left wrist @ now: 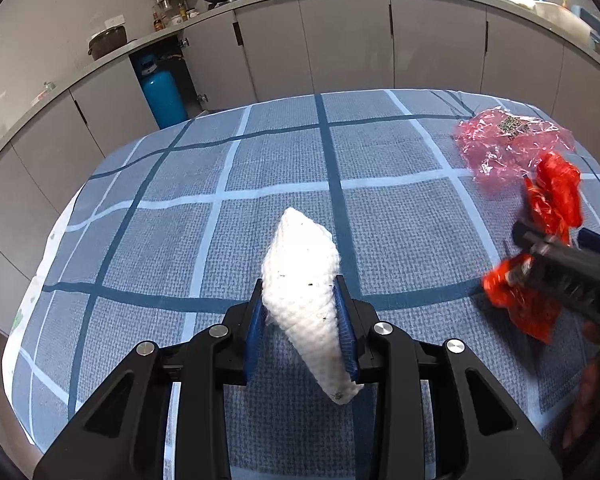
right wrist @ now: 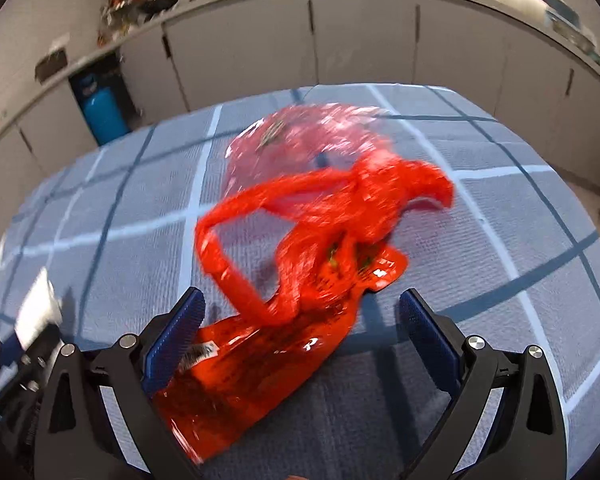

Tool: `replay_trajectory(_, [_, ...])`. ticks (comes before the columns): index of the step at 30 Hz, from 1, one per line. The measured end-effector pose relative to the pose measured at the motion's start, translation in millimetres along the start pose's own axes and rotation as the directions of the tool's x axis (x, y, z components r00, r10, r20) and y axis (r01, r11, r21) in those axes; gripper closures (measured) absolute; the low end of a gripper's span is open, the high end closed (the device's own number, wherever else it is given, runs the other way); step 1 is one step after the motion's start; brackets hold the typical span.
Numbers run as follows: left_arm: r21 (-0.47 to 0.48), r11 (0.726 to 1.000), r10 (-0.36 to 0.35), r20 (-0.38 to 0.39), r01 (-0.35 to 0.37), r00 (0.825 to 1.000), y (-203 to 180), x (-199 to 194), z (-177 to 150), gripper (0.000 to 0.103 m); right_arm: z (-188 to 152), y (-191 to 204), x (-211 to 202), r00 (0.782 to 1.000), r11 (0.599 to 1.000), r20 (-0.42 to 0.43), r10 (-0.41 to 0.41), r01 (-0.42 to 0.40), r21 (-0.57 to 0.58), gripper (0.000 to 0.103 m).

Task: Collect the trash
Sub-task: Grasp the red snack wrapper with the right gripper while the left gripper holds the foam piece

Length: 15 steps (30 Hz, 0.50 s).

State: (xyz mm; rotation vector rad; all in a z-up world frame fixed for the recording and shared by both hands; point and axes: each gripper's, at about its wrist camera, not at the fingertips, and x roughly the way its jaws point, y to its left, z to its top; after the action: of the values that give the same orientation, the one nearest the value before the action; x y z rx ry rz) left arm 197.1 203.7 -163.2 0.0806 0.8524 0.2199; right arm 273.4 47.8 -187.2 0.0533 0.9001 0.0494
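Note:
A crumpled white paper towel (left wrist: 300, 264) is pinched between the blue pads of my left gripper (left wrist: 300, 284), which is shut on it just above the checked blue tablecloth (left wrist: 180, 240). To its right lies a crinkled red plastic bag (right wrist: 300, 240) with loop handles, over a printed red wrapper (right wrist: 240, 360). My right gripper (right wrist: 300, 296) stands open over it with its jaws wide; the wrapper lies between them, close to the left pad. In the left wrist view the right gripper (left wrist: 518, 256) shows among the red plastic (left wrist: 556, 196). The right wrist view is motion-blurred.
A translucent pink bag (left wrist: 508, 140) with a label lies beyond the red one, near the table's far right edge. Grey cabinets run behind the table, with a blue gas cylinder (left wrist: 162, 96) in an open bay. A hand (left wrist: 592, 392) is at the lower right.

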Motion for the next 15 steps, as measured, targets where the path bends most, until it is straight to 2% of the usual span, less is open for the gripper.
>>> replay_trajectory(3, [0.011, 1.0, -0.008, 0.001, 0.008, 1.0, 0, -2, 1, 0.07, -8, -1, 2, 0.998, 0.996, -0.059, 0.027, -0.032, -0.081, 0.01])
replay_trajectory(7, [0.011, 1.0, -0.016, 0.002, 0.016, 1.0, 1, -4, 1, 0.07, -21, -29, -11, 0.996, 0.99, -0.087, 0.032, -0.044, -0.134, 0.015])
replay_trajectory(12, [0.028, 0.999, -0.042, -0.006, 0.042, 0.999, -11, -3, -1, 0.07, -37, -66, -31, 0.994, 0.982, -0.095, 0.057, -0.073, -0.174, 0.027])
replay_trajectory(15, [0.046, 0.997, -0.058, -0.01, 0.059, 0.998, -22, -3, -1, 0.07, -34, -70, -34, 0.994, 0.977, -0.084, 0.071, -0.086, -0.194, 0.028])
